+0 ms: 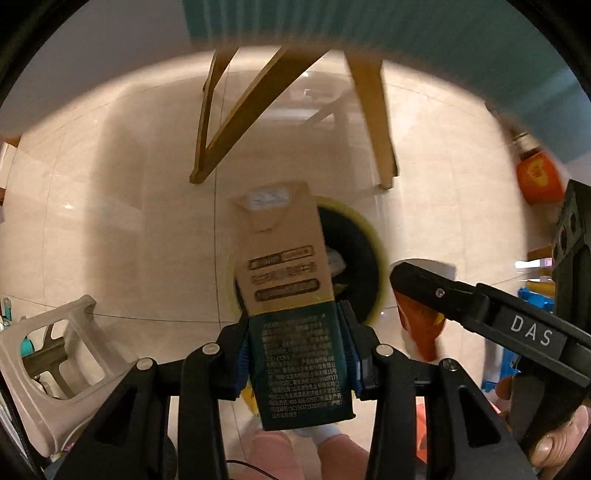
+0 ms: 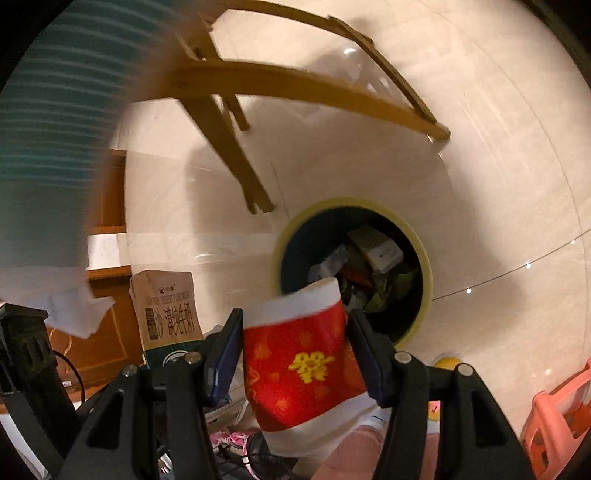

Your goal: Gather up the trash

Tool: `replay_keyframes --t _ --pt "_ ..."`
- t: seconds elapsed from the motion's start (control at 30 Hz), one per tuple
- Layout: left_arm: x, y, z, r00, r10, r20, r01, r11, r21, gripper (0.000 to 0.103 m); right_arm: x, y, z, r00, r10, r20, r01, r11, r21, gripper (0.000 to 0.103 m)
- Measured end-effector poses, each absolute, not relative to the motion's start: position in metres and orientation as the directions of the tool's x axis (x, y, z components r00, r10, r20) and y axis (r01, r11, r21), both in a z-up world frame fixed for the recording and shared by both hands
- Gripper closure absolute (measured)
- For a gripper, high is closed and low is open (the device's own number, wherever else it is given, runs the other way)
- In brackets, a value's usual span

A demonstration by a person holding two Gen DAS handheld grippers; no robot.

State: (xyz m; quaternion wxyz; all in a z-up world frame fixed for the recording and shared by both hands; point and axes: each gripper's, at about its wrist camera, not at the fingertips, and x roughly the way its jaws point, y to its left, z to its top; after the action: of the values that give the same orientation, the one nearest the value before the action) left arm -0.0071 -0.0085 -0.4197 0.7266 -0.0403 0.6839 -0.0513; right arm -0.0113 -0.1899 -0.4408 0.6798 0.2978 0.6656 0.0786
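A milk carton (image 1: 288, 295), tan on top and dark green below, sits between the blue pads of my left gripper (image 1: 295, 325), which is shut on it. It hangs right above a round bin (image 1: 362, 258) with a yellow-green rim. My right gripper (image 2: 295, 325) is shut on a red paper cup (image 2: 299, 369) with a yellow character and white rims. Just beyond the cup lies the bin (image 2: 424, 266), with several pieces of trash inside. In the left wrist view the right gripper (image 1: 417, 306) and the cup (image 1: 421, 328) show to the right. The carton (image 2: 166, 306) shows at left in the right wrist view.
Wooden chair legs (image 1: 221, 122) stand on the pale tiled floor behind the bin, under a teal cloth (image 1: 406, 29). A beige plastic stool (image 1: 55, 354) is at the left, an orange bottle (image 1: 539, 177) at the right. A pink-orange plastic stool (image 2: 561, 417) stands at the right edge. The person's legs (image 1: 273, 454) are below.
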Motion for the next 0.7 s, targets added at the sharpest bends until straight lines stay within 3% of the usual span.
replay_keyframes --t 0.03,0.1,0.17,0.27,0.7 --pt "-0.006 -0.009 -0.427 0.055 -0.128 -0.990 0.019 0.992 -0.127 0.060 -0.009 -0.188 -0.452 0.101 0.504 -0.858 0.299 0.807 0.509 0.046" --pt "-0.003 -0.006 -0.443 0.036 -0.117 -0.992 0.017 0.993 -0.117 0.035 -0.006 -0.185 -0.465 0.102 0.496 -0.862 0.310 0.808 0.501 0.045" --pt "0.000 -0.004 -0.452 0.050 -0.111 -0.993 0.009 0.994 -0.111 0.020 -0.003 -0.187 -0.478 0.104 0.481 -0.871 0.326 0.811 0.487 0.034" --pt "0.002 0.002 -0.463 0.049 -0.098 -0.994 -0.001 0.995 -0.098 0.008 -0.002 -0.186 -0.487 0.108 0.459 -0.882 0.327 0.821 0.467 0.026" --pt "0.002 0.021 -0.460 0.084 -0.069 -0.994 -0.009 0.998 -0.070 0.005 -0.008 -0.186 -0.479 0.157 0.352 -0.923 0.244 0.892 0.381 0.026"
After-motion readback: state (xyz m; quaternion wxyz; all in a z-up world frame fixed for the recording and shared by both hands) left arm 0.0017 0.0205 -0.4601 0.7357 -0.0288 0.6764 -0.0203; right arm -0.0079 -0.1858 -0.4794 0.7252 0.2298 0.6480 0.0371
